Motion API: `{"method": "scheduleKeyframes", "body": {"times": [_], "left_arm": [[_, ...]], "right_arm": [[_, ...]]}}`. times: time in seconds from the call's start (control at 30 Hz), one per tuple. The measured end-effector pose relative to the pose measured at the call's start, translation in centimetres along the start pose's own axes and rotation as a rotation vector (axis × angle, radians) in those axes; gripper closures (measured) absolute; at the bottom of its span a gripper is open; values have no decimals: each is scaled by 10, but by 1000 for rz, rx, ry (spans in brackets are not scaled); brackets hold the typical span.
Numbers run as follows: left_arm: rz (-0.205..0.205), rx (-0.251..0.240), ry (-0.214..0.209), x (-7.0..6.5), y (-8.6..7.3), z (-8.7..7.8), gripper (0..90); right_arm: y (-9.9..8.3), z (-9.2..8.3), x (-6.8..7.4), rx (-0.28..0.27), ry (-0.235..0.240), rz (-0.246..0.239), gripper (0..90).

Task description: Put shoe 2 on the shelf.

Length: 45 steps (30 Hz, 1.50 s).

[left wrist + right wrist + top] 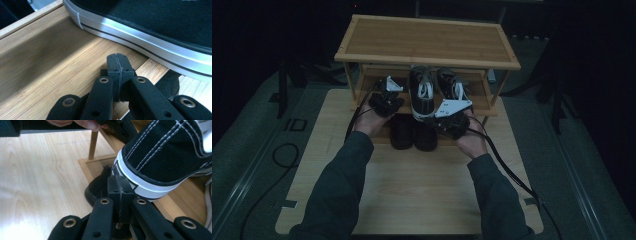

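A black sneaker with a white sole lies on the middle shelf of a wooden shoe rack, its heel hanging over the front edge. A second black sneaker lies to its right. My left gripper is left of the first sneaker; its jaws are shut with nothing between them, over the shelf board beside the white sole. My right gripper is shut and empty, its tips right at the sneaker's heel.
Two dark shoes sit on the rack's lowest level, below the sneaker's heel; one shows under my right gripper. The rack stands at the far end of a light wooden table. Cables trail from both grippers off the table.
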<state>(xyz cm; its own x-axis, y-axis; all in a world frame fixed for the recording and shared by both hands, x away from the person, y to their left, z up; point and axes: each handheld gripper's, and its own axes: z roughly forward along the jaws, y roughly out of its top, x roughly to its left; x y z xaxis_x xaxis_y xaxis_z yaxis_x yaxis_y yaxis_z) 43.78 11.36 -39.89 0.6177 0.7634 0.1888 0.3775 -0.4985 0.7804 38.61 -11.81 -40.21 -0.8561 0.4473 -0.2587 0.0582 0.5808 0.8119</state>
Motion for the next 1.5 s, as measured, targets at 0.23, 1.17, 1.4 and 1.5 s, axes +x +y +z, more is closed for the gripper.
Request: {"method": "scheduleKeyframes", "body": {"times": [0.23, 1.17, 1.4, 1.5], "left_arm": [[1, 2, 2, 0, 0, 0, 900], [-39, -14, -41, 5, -2, 0, 900], [-42, -9, -50, 7, -2, 0, 900], [-45, -11, -55, 8, -2, 0, 900]], "right_arm": [[3, 6, 2, -20, -11, -14, 900], [-5, -31, -14, -8, -24, 17, 899], [-23, -63, -27, -17, -28, 40, 886], [-31, -74, -31, -11, -35, 46, 883]]}}
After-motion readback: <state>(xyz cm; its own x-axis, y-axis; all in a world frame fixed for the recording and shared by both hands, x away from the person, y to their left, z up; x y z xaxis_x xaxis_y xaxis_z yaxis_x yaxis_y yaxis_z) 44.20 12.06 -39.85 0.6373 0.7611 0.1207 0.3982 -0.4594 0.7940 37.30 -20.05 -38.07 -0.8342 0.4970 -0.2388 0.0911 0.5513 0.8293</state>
